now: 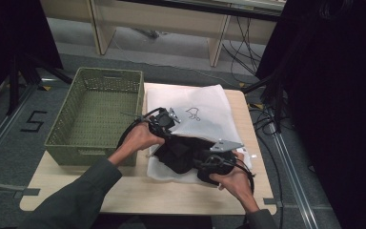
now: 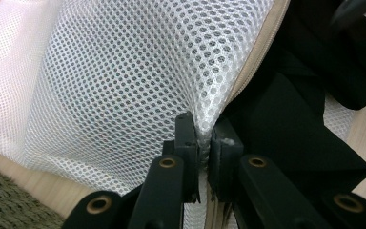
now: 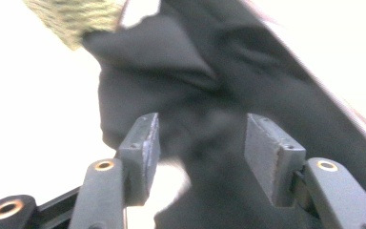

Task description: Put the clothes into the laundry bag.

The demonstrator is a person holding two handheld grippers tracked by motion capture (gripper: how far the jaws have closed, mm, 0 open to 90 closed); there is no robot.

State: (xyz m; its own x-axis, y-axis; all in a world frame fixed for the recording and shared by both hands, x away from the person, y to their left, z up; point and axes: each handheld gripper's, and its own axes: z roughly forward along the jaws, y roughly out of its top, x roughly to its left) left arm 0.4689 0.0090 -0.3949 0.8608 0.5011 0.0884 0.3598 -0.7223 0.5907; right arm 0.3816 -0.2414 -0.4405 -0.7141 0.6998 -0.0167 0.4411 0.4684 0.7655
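A white mesh bag (image 1: 205,112) with a small drawn figure lies flat on the table. A black garment (image 1: 183,152) bulges out of the bag's near end. My left gripper (image 1: 167,125) is shut on the bag's edge; in the left gripper view its jaws (image 2: 202,138) pinch the mesh (image 2: 124,71) beside the beige zipper (image 2: 262,52), with the black garment (image 2: 290,129) just to the right. My right gripper (image 1: 198,160) sits at the garment's near right side. In the right gripper view its jaws (image 3: 200,138) stand open, with the dark cloth (image 3: 171,62) right in front of the pads and not pressed by them.
A green woven basket (image 1: 95,114) stands on the left half of the wooden table (image 1: 171,195), touching the bag's left side. Dark stands and cables crowd the floor to the right and far left. Bare tabletop runs along the near edge.
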